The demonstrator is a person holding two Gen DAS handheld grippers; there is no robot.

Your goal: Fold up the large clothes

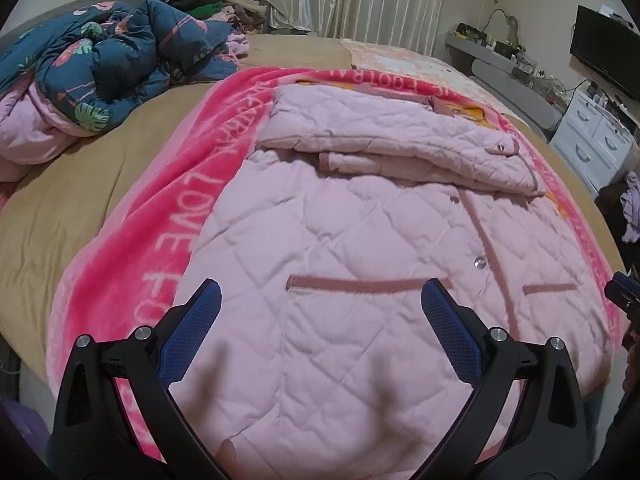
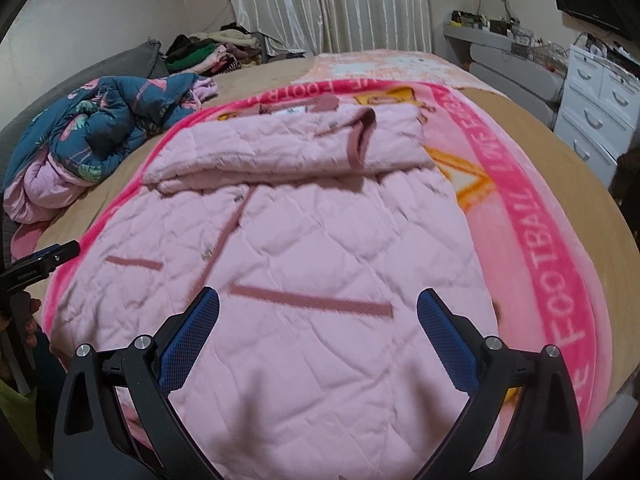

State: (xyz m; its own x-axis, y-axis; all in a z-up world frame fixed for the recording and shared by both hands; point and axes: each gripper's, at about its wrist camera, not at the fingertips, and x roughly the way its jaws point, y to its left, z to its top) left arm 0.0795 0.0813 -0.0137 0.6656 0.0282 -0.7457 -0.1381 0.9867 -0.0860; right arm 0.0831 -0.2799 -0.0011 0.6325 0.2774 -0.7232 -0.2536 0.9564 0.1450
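A pink quilted jacket (image 1: 340, 240) (image 2: 304, 240) lies flat on a bright pink lettered blanket (image 1: 160, 248) (image 2: 540, 248) spread over the bed. Its sleeves are folded across the upper part, forming a thick band (image 1: 392, 136) (image 2: 288, 148). Two dark pink pocket strips and a snap-button placket show on the front. My left gripper (image 1: 322, 300) hovers open above the jacket's lower hem area, nothing between its blue pads. My right gripper (image 2: 318, 308) is open too, above the hem near the other pocket strip (image 2: 312, 300). The right gripper's tip (image 1: 620, 292) shows at the left wrist view's right edge, and the left gripper's tip (image 2: 44, 260) at the right wrist view's left edge.
A crumpled blue floral duvet (image 1: 108, 60) (image 2: 100, 128) lies at the bed's far left. A pile of clothes (image 2: 212, 52) sits by the curtains. White drawers (image 2: 600, 112) and a grey shelf stand to the right. Tan bedsheet (image 1: 60, 220) surrounds the blanket.
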